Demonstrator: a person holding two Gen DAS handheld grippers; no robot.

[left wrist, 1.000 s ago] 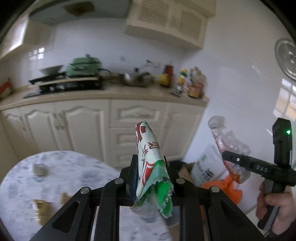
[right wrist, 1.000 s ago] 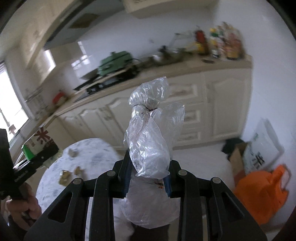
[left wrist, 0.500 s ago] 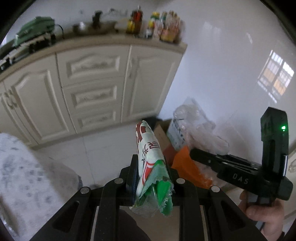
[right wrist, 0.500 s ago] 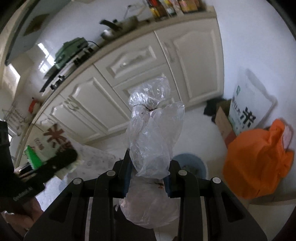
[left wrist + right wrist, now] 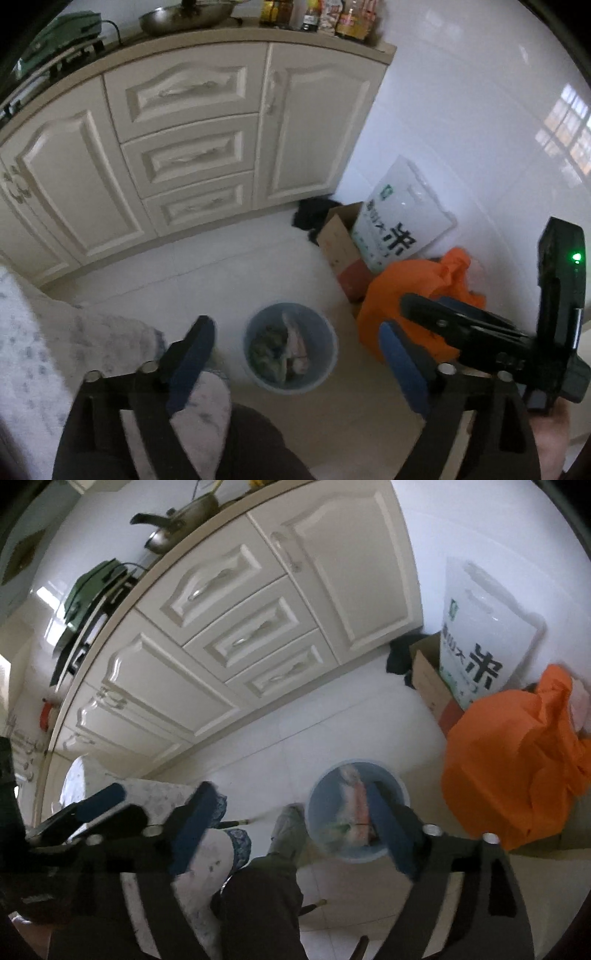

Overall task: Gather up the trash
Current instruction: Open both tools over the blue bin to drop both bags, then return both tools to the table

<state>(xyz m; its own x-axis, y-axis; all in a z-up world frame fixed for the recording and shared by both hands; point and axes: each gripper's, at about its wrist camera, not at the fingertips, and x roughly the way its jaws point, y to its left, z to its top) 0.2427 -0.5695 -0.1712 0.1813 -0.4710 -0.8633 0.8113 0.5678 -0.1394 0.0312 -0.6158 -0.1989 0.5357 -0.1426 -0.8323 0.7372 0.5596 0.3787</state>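
Cream cabinets (image 5: pixel 192 147) along wall, wok (image 5: pixel 184 16) plus sauce bottles (image 5: pixel 317 16) up on counter (image 5: pixel 258 37). Orange bag (image 5: pixel 517 760), cardboard box (image 5: pixel 340 247), white rice sack (image 5: pixel 402 218) piled in corner on white tile floor (image 5: pixel 207 280).

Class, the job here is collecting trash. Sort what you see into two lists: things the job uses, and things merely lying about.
Job: blue bin holding trash; left gripper; right gripper.

Lying about: orange bag, rice sack, cardboard box, wok.
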